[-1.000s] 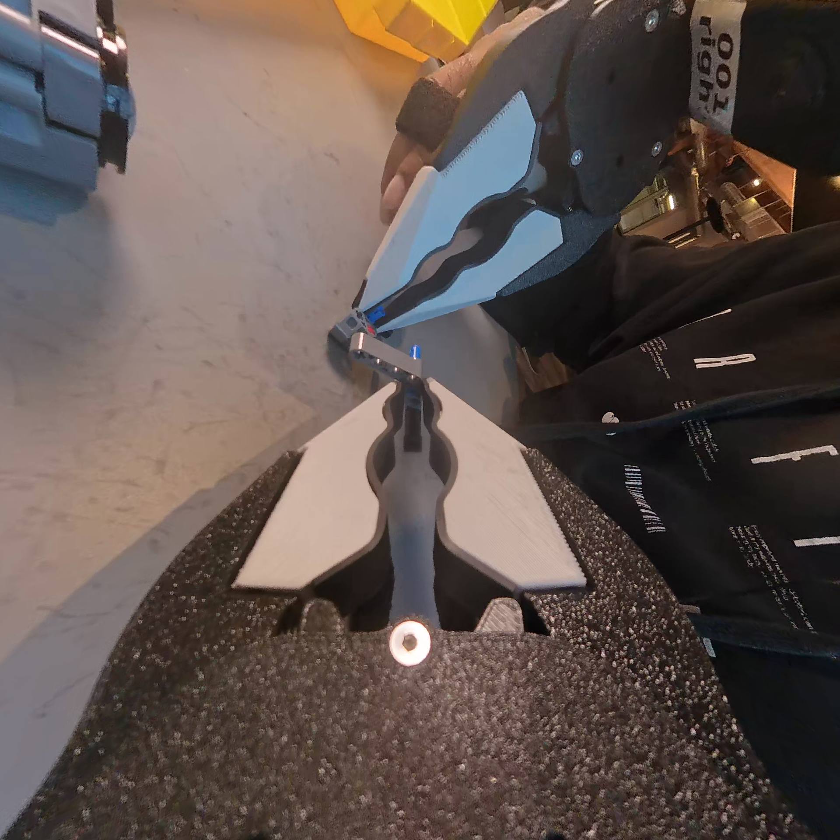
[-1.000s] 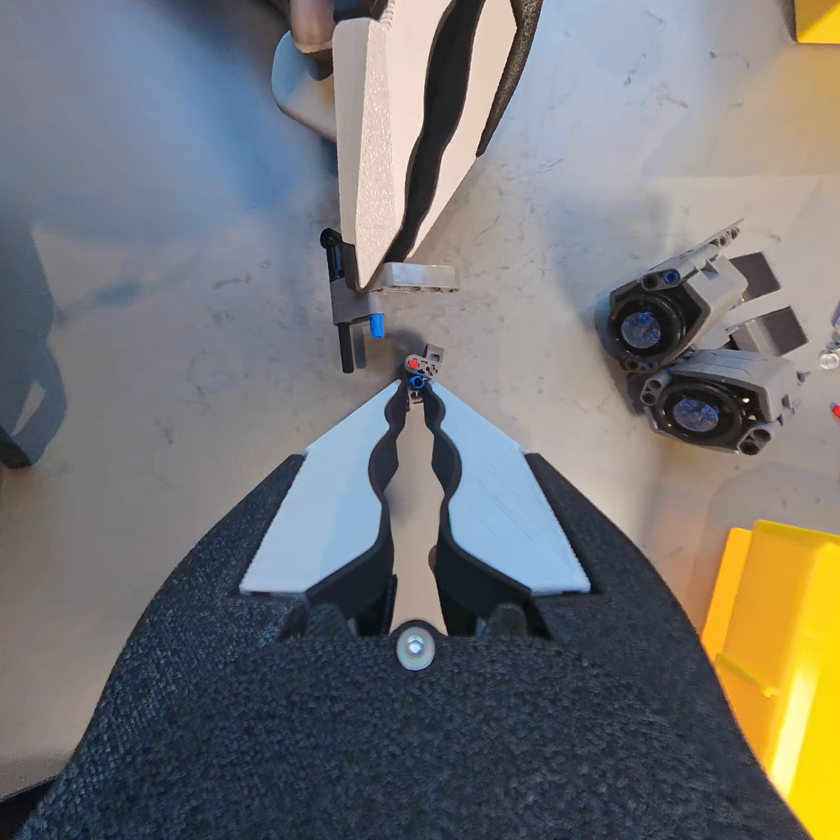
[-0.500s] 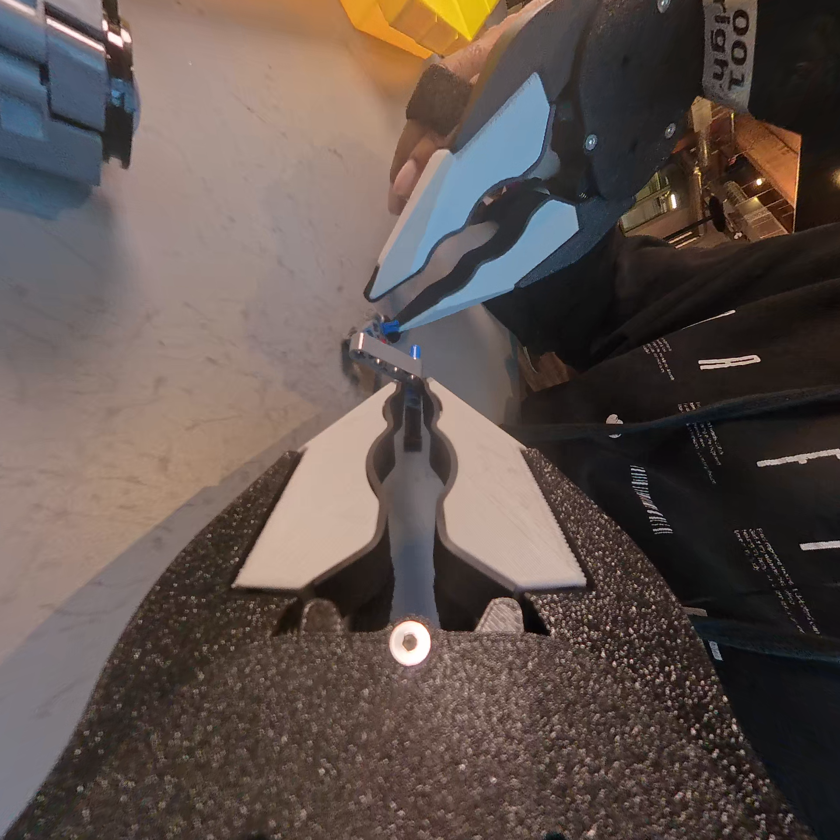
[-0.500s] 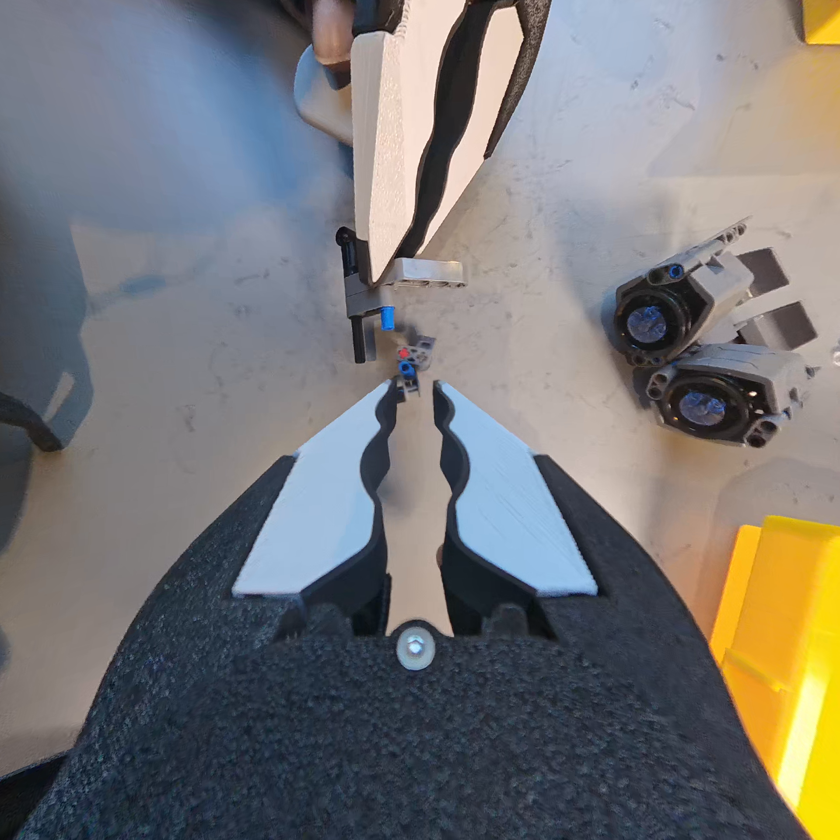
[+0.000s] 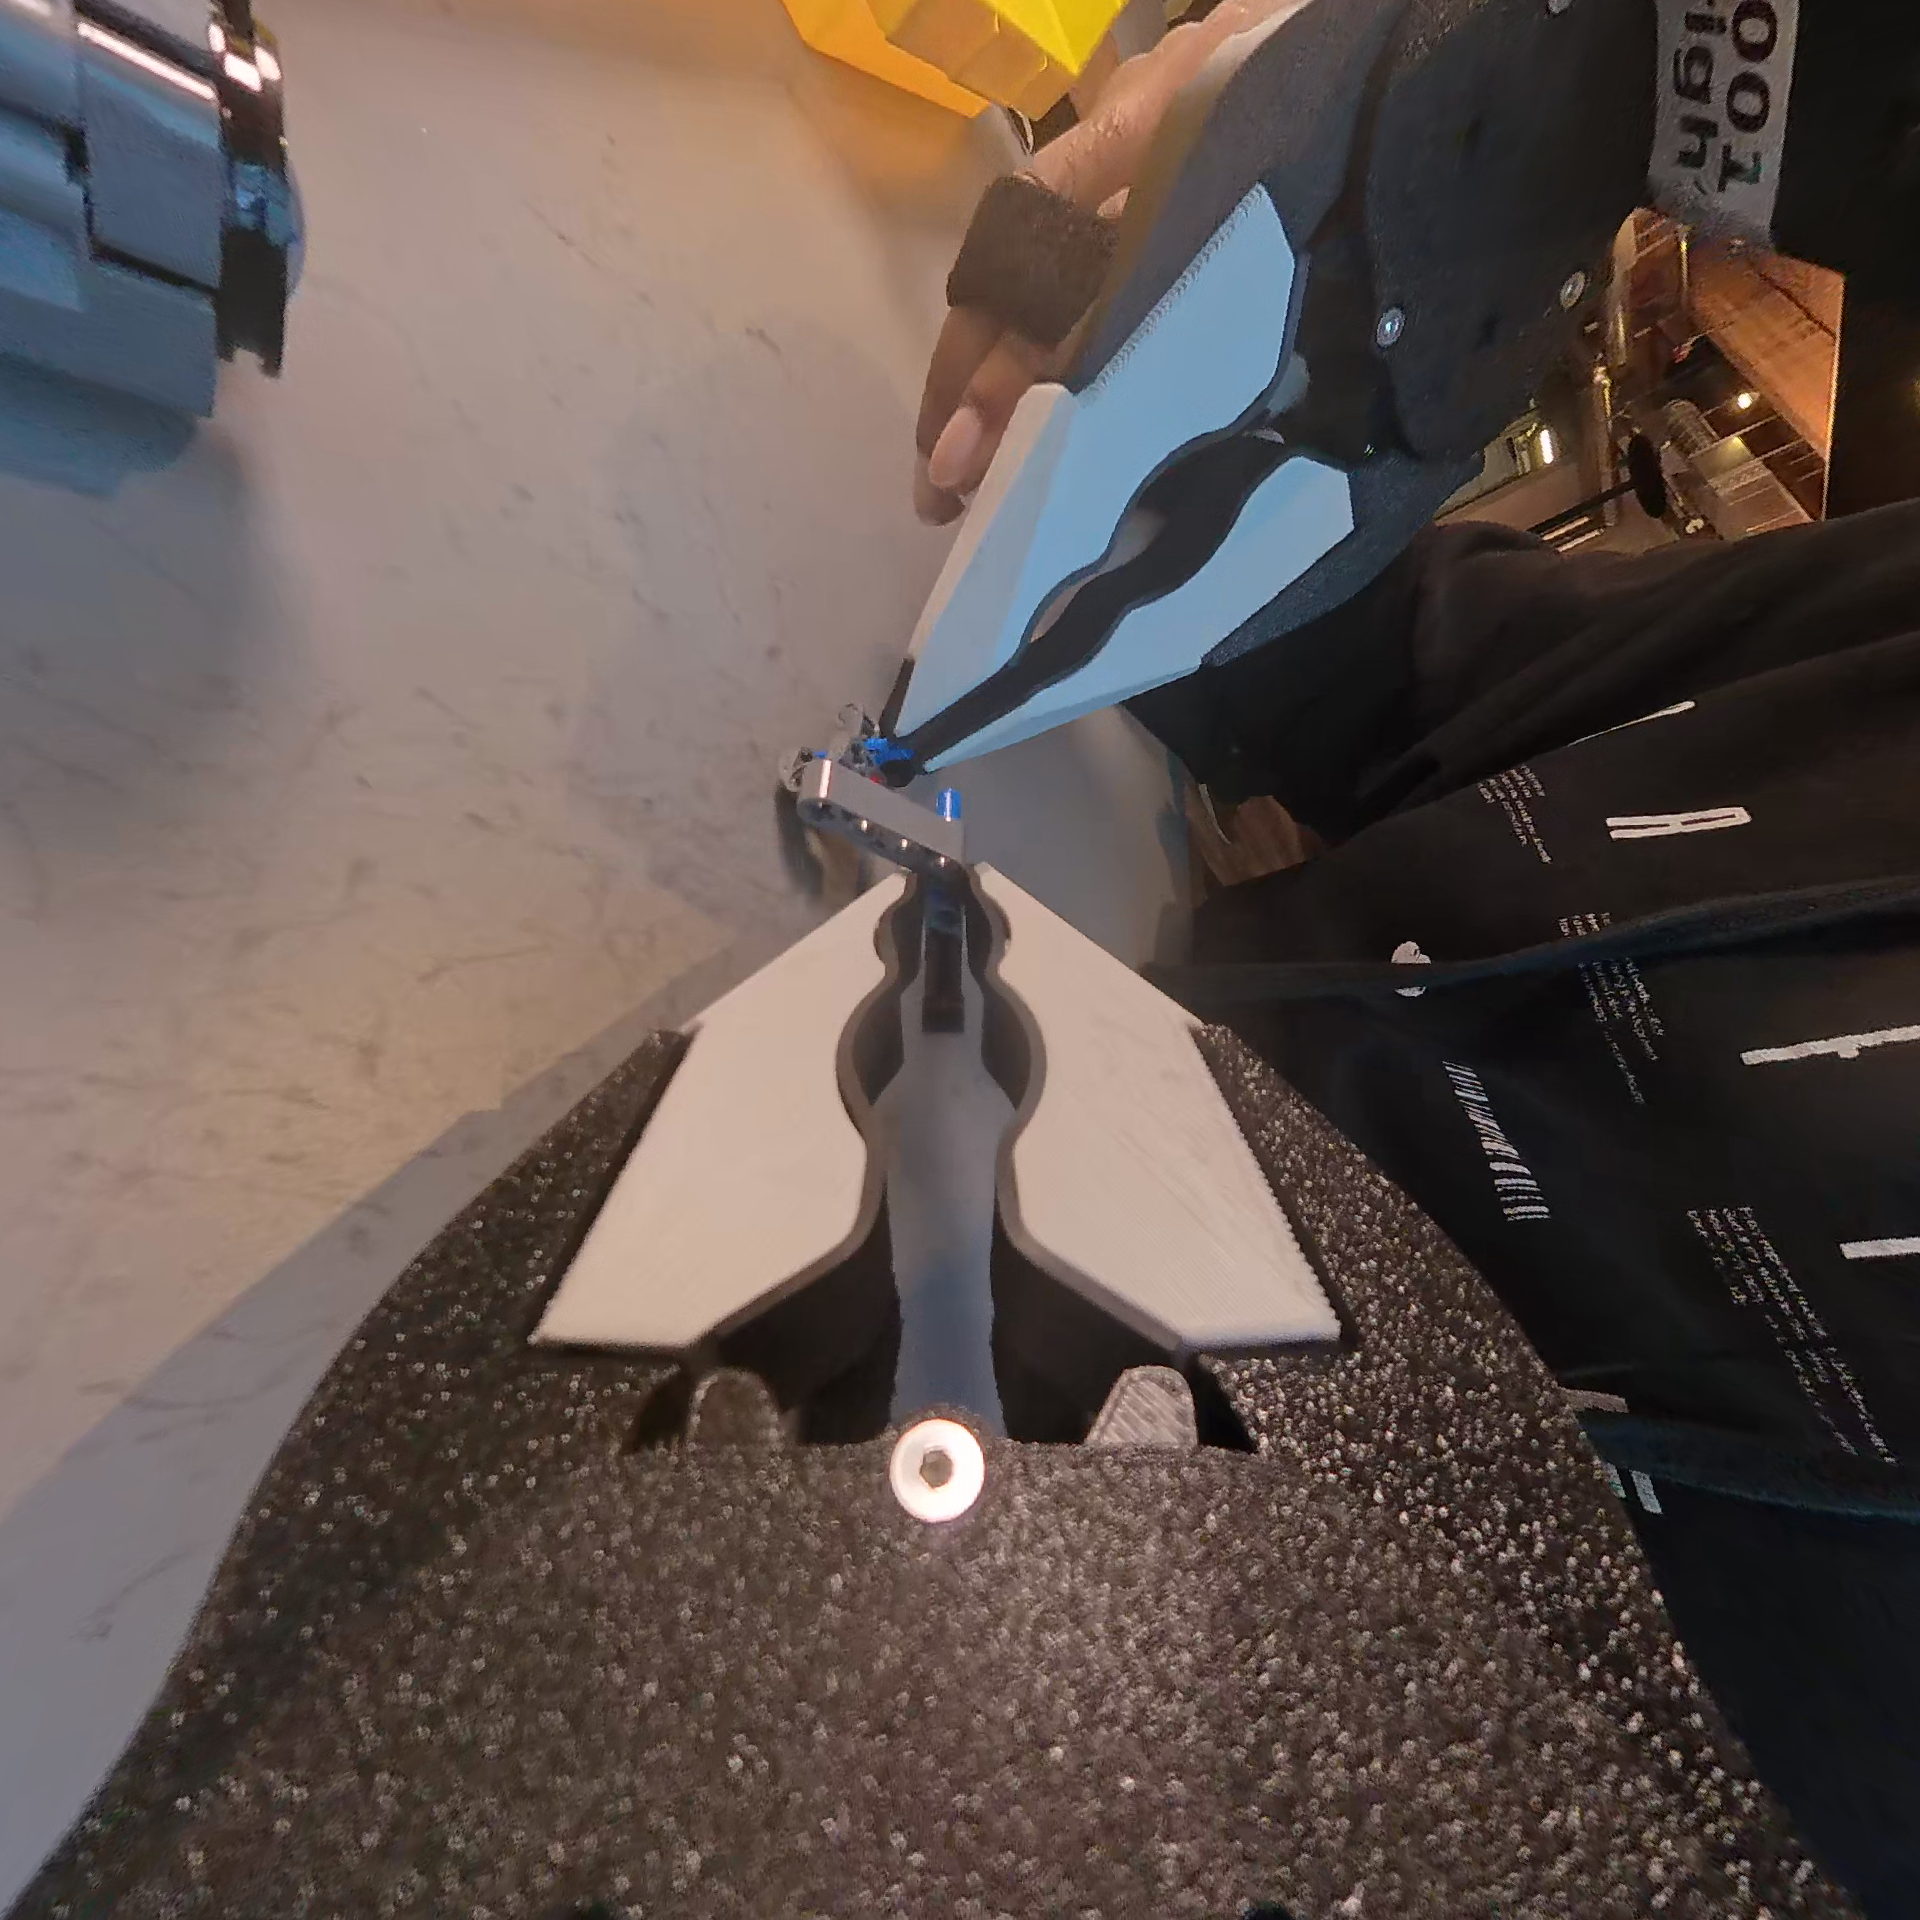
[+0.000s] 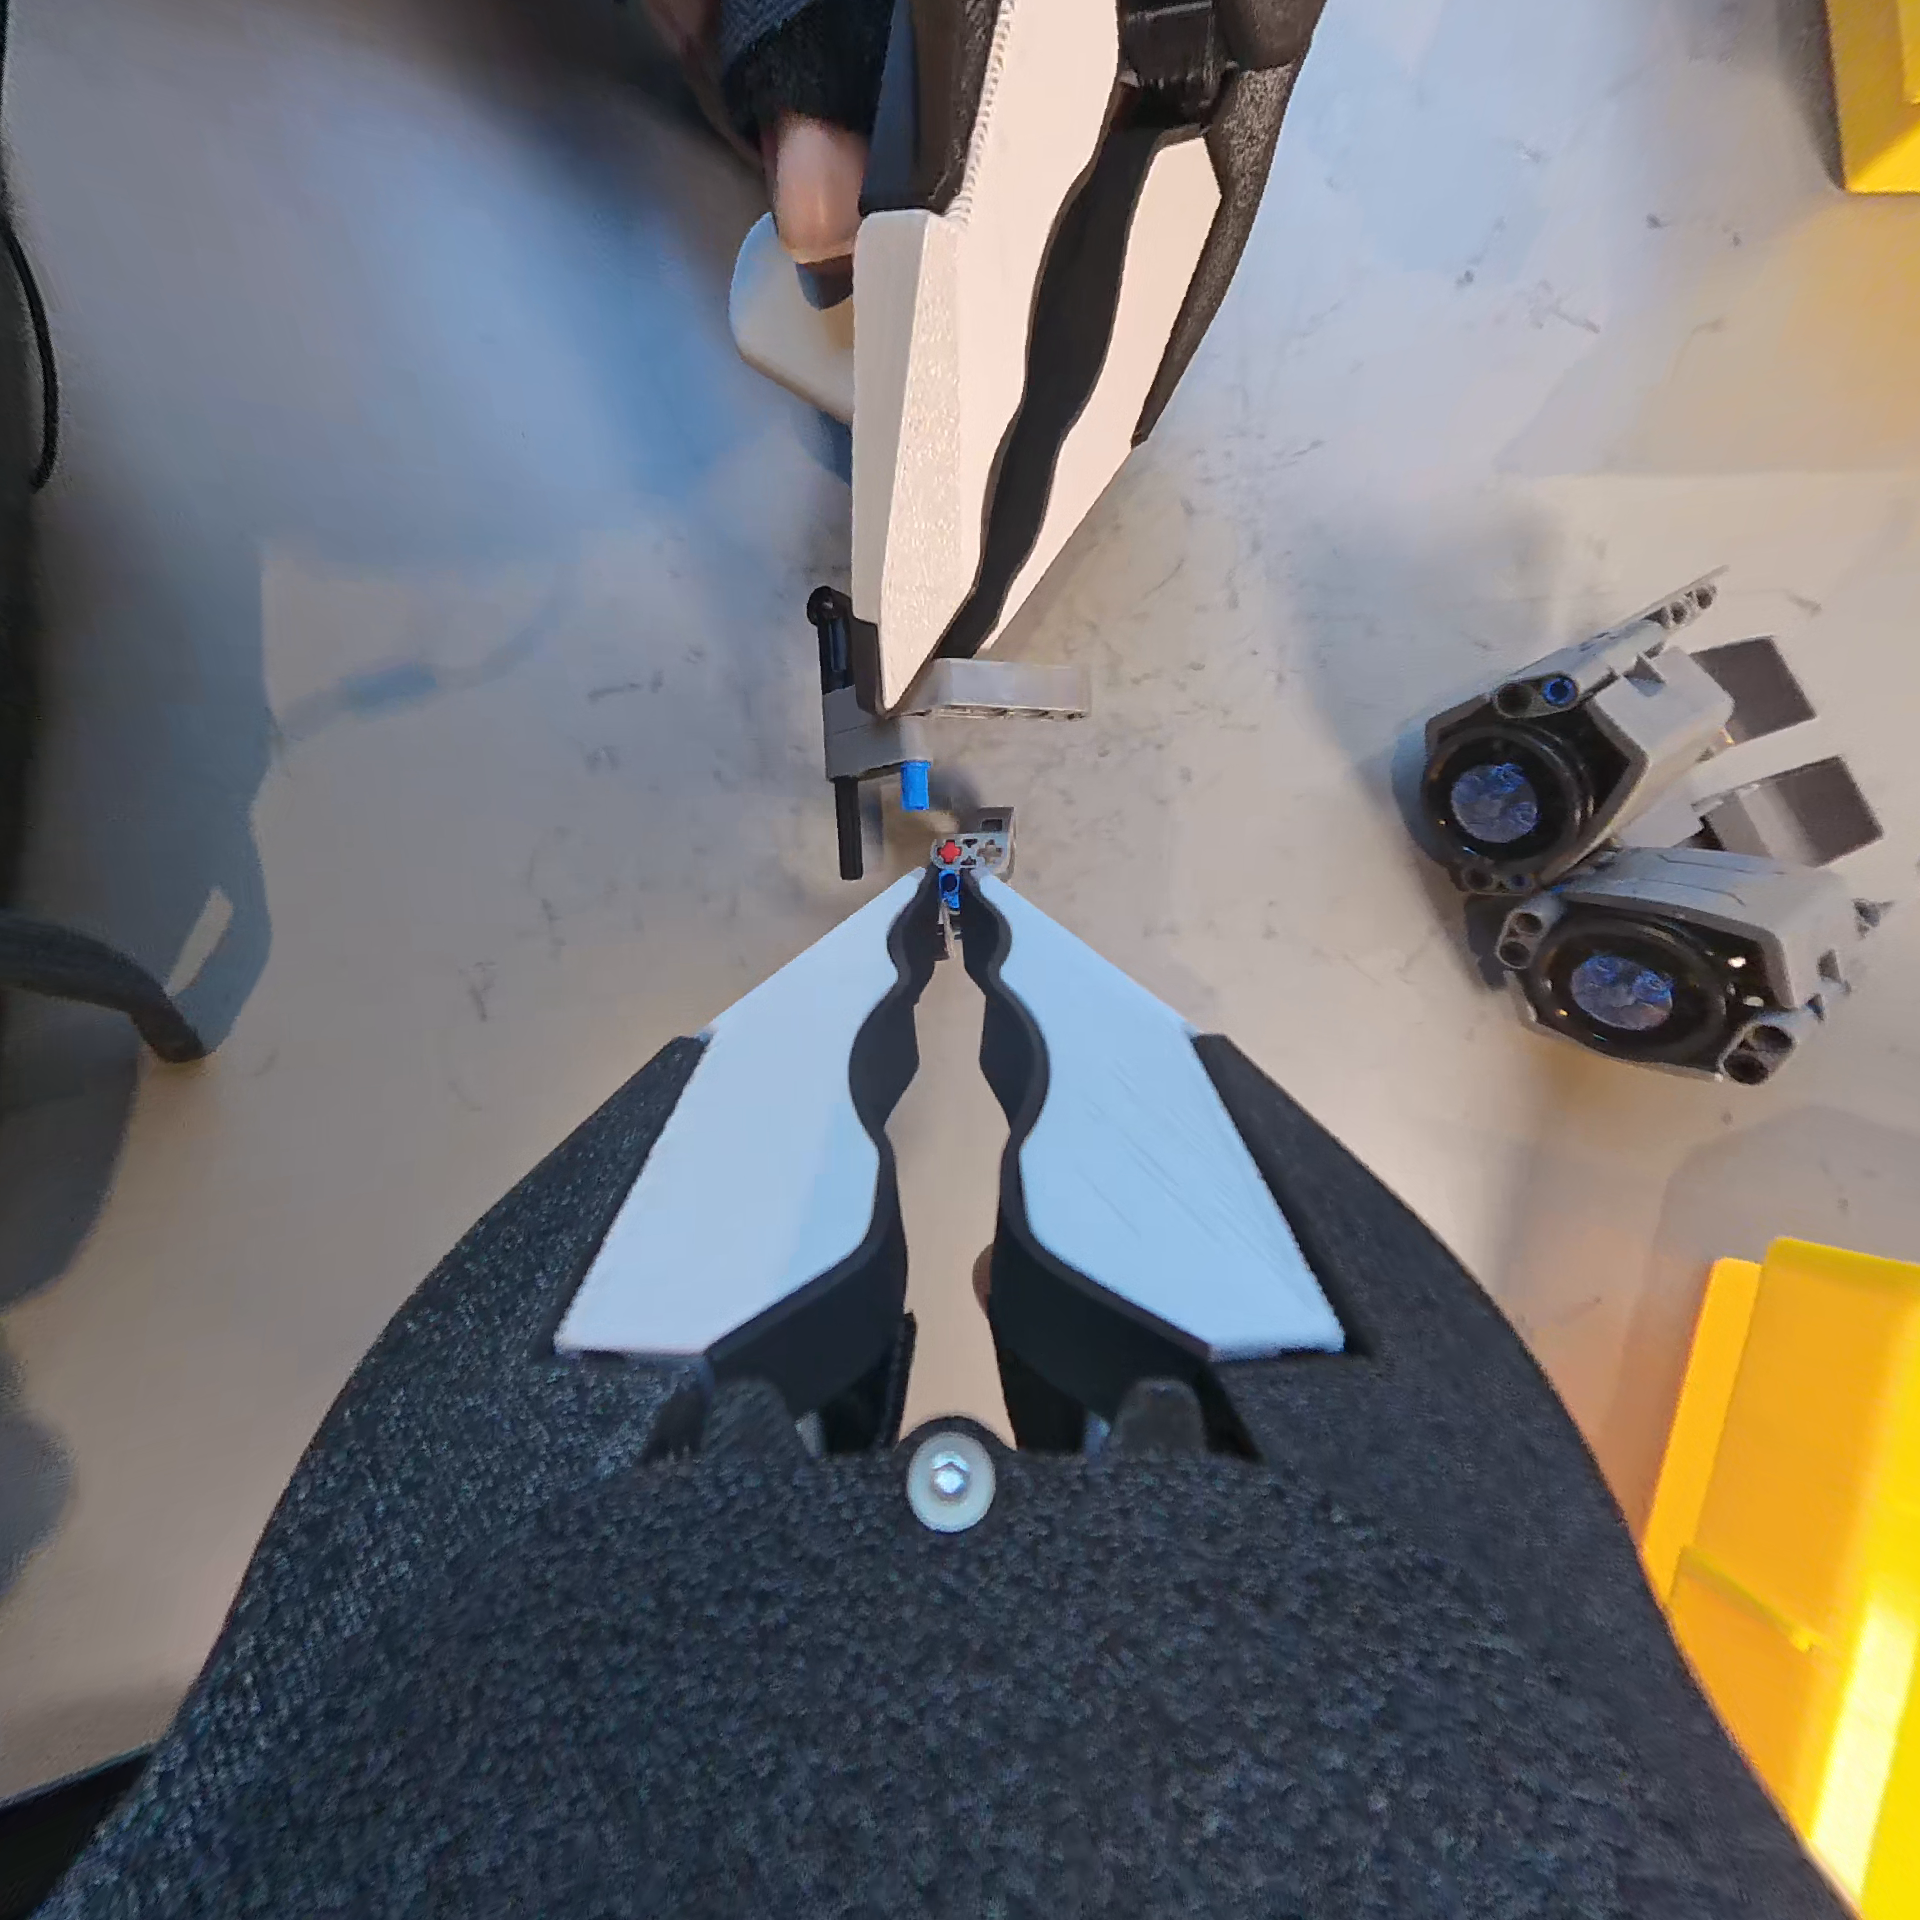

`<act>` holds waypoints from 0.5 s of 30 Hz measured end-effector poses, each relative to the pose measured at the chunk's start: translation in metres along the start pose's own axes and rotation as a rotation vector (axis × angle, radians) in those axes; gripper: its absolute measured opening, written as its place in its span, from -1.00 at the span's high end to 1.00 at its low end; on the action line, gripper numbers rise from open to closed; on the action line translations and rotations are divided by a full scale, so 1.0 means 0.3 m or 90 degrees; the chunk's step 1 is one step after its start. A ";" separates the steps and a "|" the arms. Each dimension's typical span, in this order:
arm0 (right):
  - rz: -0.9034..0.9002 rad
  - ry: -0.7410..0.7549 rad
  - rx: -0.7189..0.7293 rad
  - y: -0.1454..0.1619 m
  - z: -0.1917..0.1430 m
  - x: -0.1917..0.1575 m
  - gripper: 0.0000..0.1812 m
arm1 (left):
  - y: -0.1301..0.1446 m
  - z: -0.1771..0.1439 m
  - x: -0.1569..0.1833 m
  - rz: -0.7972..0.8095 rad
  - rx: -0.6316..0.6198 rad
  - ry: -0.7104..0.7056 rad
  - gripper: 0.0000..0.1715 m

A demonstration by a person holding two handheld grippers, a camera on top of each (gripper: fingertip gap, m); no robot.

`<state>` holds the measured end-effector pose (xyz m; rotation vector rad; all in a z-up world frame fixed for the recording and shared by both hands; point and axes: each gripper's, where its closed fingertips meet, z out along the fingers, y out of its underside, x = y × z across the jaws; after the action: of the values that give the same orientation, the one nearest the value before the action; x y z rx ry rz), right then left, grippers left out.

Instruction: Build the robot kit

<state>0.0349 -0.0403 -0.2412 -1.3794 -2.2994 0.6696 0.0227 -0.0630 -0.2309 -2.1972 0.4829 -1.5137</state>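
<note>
My left gripper (image 5: 940, 883) is shut on a small brick assembly: a light grey holed beam (image 5: 883, 821) with a blue pin (image 5: 948, 802) and a black axle (image 5: 940, 977) between the fingers. In the right wrist view it comes down from the top (image 6: 904, 707), holding the beam (image 6: 997, 691) above the table. My right gripper (image 6: 951, 894) is shut on a tiny grey connector (image 6: 977, 847) with a red and a blue peg. The connector is held just below the assembly's blue pin (image 6: 912, 784), a small gap apart. The right gripper also shows in the left wrist view (image 5: 899, 764).
Two grey motors (image 6: 1558, 769) (image 6: 1652, 977) lie on the pale table to the right. A yellow bin (image 6: 1787, 1558) stands at the bottom right and another (image 5: 956, 42) farther off. A grey device (image 5: 114, 197) is at the left. A person's dark garment (image 5: 1558, 1091) is close. The grippers are tip to tip, or close to it.
My right gripper opened slightly half a second ago and has closed again on the small connector. Both grippers have shifted a little, and the two parts stay close together.
</note>
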 end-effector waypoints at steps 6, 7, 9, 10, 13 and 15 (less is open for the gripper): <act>0.008 -0.017 -0.046 0.005 0.000 -0.002 0.98 | 0.000 -0.001 0.001 0.000 0.000 0.000 0.92; 0.011 -0.022 -0.050 0.006 0.000 -0.002 0.98 | 0.000 -0.002 0.001 0.001 0.000 -0.001 0.92; 0.017 -0.030 -0.055 0.008 0.000 -0.005 0.98 | 0.000 -0.003 0.000 0.004 0.000 -0.005 0.92; 0.020 -0.031 -0.057 0.008 0.000 -0.007 0.98 | 0.000 -0.005 0.000 0.005 0.000 -0.006 0.92; 0.024 -0.034 -0.061 0.010 0.002 -0.014 0.98 | 0.002 -0.006 -0.002 0.014 -0.005 -0.017 0.92; 0.025 -0.029 -0.050 0.009 0.002 -0.015 0.98 | 0.010 -0.005 -0.009 0.026 -0.017 -0.036 0.92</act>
<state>0.0385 -0.0433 -0.2435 -1.4618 -2.3625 0.6354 0.0204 -0.0644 -0.2342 -2.2297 0.5297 -1.4281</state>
